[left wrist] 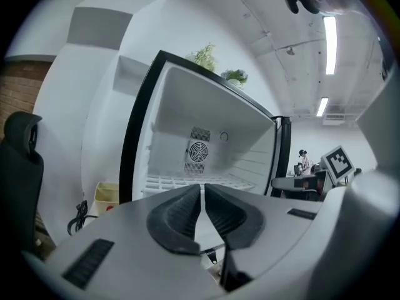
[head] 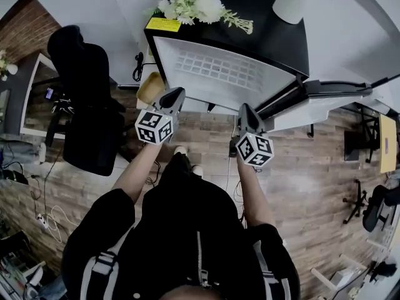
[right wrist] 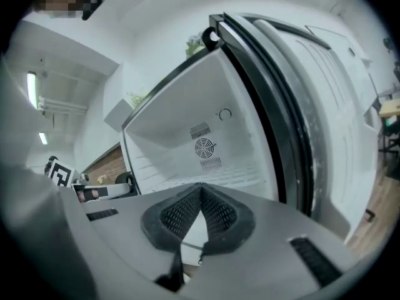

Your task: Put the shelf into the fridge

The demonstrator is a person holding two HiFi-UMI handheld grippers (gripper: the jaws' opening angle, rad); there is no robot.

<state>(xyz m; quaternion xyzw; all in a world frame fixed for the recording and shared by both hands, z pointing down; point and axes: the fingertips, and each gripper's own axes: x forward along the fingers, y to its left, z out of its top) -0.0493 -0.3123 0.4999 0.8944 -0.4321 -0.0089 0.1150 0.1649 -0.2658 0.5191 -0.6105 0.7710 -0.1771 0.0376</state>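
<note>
The black fridge stands open in front of me, its white inside facing me. A white wire shelf lies flat inside it, also seen as a grid low in the cavity in the left gripper view and the right gripper view. My left gripper hangs just in front of the fridge's lower left edge, shut, with nothing between its jaws. My right gripper is level with it near the lower right edge, also shut and empty. Both point at the opening.
The fridge door swings out to the right. Flowers sit on top of the fridge. A yellow bin stands at its left foot, and a black office chair further left. Cables and a power strip lie on the wood floor.
</note>
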